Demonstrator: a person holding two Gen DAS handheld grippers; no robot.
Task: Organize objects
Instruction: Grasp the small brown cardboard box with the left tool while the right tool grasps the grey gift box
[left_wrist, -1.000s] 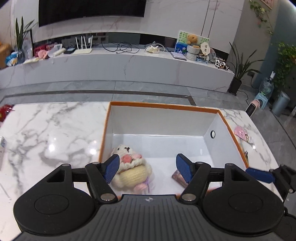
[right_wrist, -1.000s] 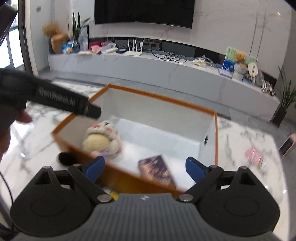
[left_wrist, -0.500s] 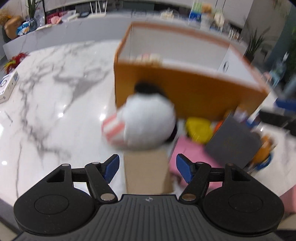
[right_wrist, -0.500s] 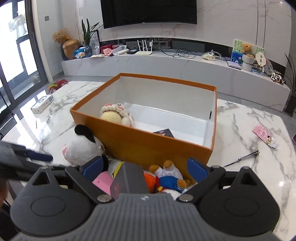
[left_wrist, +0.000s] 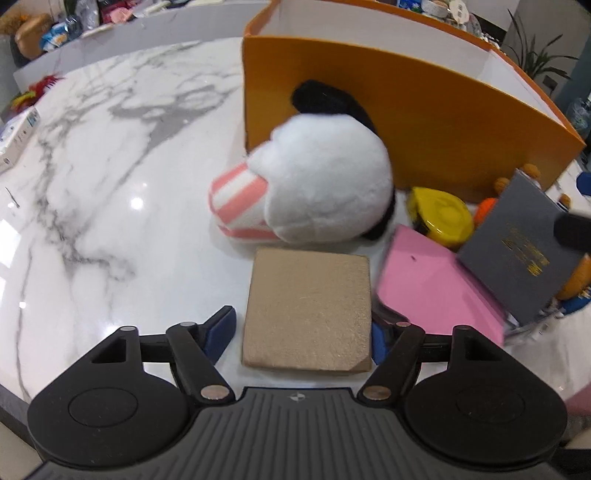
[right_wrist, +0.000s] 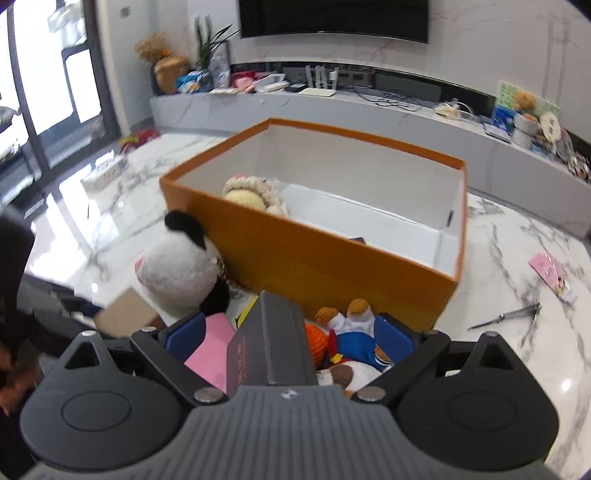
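The orange box (left_wrist: 399, 122) stands on the worktop (left_wrist: 110, 184), the white plush (left_wrist: 325, 188) against its near wall. The tan box (left_wrist: 308, 310) lies straight ahead between my left claw (left_wrist: 301, 330) fingers, nearer it than my right; jaws widening, not yet gripping. My right claw (right_wrist: 280, 334) gapes empty over the grey book (right_wrist: 273, 343).

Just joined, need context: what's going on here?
A person with two handheld grippers is tidying items into the orange box. The left gripper, jaws opening, straddles the tan box without gripping it. The right gripper hangs open around the dark grey box. A knitted toy is already inside.
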